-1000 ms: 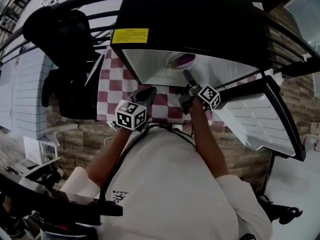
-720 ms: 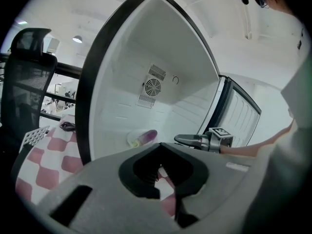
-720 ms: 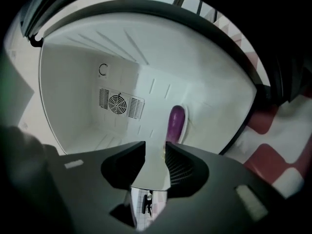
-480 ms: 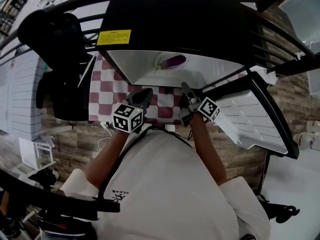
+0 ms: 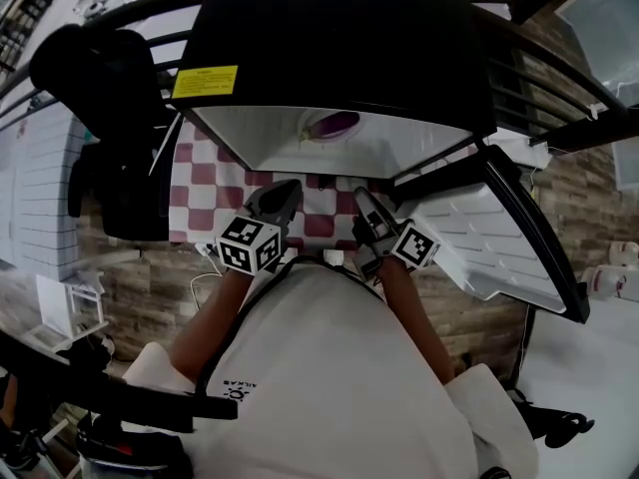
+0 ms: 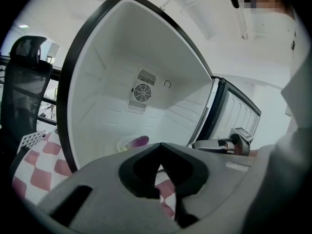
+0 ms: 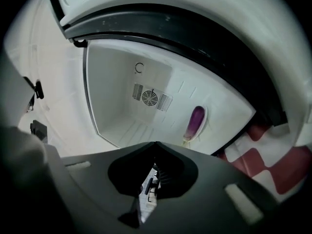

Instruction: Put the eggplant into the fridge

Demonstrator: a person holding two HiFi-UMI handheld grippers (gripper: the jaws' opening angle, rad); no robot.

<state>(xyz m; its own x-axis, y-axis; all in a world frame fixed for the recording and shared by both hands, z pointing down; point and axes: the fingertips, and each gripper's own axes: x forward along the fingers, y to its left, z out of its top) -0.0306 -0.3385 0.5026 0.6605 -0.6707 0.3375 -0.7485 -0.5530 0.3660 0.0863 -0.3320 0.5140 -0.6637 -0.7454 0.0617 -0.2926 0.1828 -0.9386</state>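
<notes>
Right gripper (image 7: 155, 146) jaws just closed, nothing between them. Left gripper (image 6: 160, 146) clenched too, empty. Purple eggplant (image 7: 196, 121) lies on small white plate (image 6: 123, 143) inside black fridge (image 5: 329, 38), far side. Placement looks done; fridge door (image 5: 499, 238) at right stands open, probably what's left.

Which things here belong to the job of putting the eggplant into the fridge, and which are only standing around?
For the job: eggplant, already inside; fridge; its open door.
Not for the job: checked cloth; black chair.
</notes>
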